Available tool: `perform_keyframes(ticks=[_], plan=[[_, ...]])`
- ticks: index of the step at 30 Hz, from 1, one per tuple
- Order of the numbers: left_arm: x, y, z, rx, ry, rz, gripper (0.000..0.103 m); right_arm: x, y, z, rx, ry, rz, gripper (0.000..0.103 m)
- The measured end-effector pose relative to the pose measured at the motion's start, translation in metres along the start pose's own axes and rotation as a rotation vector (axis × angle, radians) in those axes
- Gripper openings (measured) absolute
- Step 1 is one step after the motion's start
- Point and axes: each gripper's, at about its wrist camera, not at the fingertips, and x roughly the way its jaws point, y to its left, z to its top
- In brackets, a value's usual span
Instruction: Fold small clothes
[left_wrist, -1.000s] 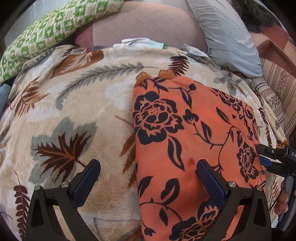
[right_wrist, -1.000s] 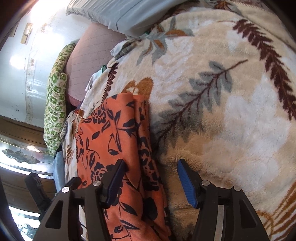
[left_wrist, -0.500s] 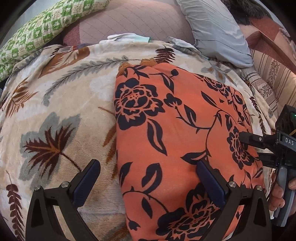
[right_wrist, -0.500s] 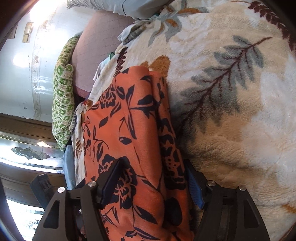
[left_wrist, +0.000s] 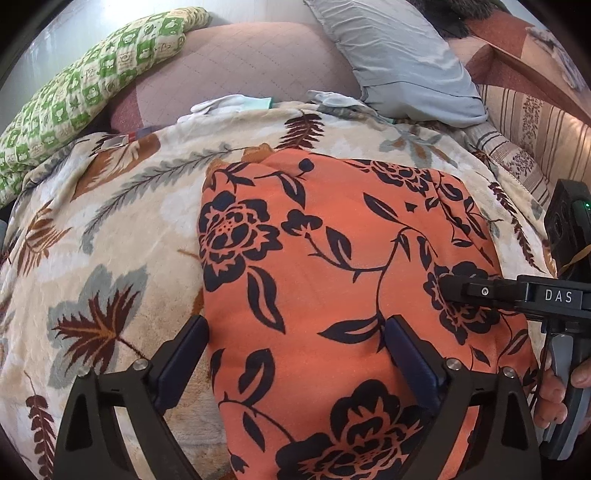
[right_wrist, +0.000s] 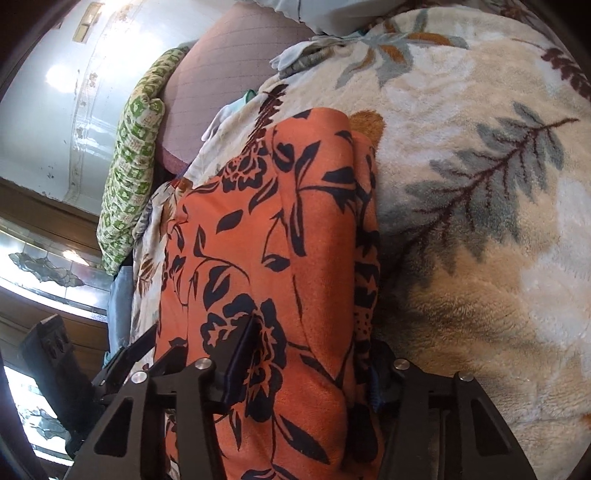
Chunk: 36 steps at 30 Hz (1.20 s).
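Observation:
An orange garment (left_wrist: 332, 240) with dark flowers lies folded flat on a leaf-patterned blanket (left_wrist: 129, 229). My left gripper (left_wrist: 297, 356) straddles its near left edge, one finger on the blanket and one on the cloth; the jaws are wide and closing a little. In the right wrist view my right gripper (right_wrist: 308, 369) straddles the garment's (right_wrist: 266, 221) thick right fold. Its jaws are closing and the cloth humps up between them, not pinched tight. The right gripper (left_wrist: 454, 290) also reaches in from the right in the left wrist view.
A green checked pillow (left_wrist: 92, 81), a pink cushion (left_wrist: 240, 62) and a grey pillow (left_wrist: 399, 55) line the far edge. Small white cloths (left_wrist: 229, 105) lie at the blanket's far rim. A person's hand (left_wrist: 554, 402) holds the right gripper's handle. Blanket (right_wrist: 480, 258) spreads right.
Both grippers have slid in over the garment from either side. The right jaws have narrowed around the right fold. The left edge now lies between the left fingers.

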Motion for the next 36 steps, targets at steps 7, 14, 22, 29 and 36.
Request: perform_keyframes(ticks=[7, 14, 22, 29, 36], plan=[[-0.003, -0.004, 0.003, 0.016, -0.021, 0.008, 0.083, 0.0, 0.004, 0.0, -0.024, -0.009, -0.012, 0.049], [-0.003, -0.007, 0.005, 0.036, -0.025, 0.019, 0.08, 0.001, 0.004, -0.001, -0.024, -0.013, -0.013, 0.049], [-0.001, -0.008, 0.007, 0.043, -0.023, 0.032, 0.08, 0.002, 0.001, 0.0, -0.013, -0.009, -0.003, 0.049], [0.01, 0.0, 0.008, 0.027, 0.041, 0.006, 0.097, 0.003, -0.005, 0.001, 0.012, 0.001, 0.013, 0.049], [0.026, 0.035, 0.004, -0.198, 0.146, -0.196, 0.098, 0.001, 0.0, -0.001, 0.001, -0.016, -0.003, 0.049]])
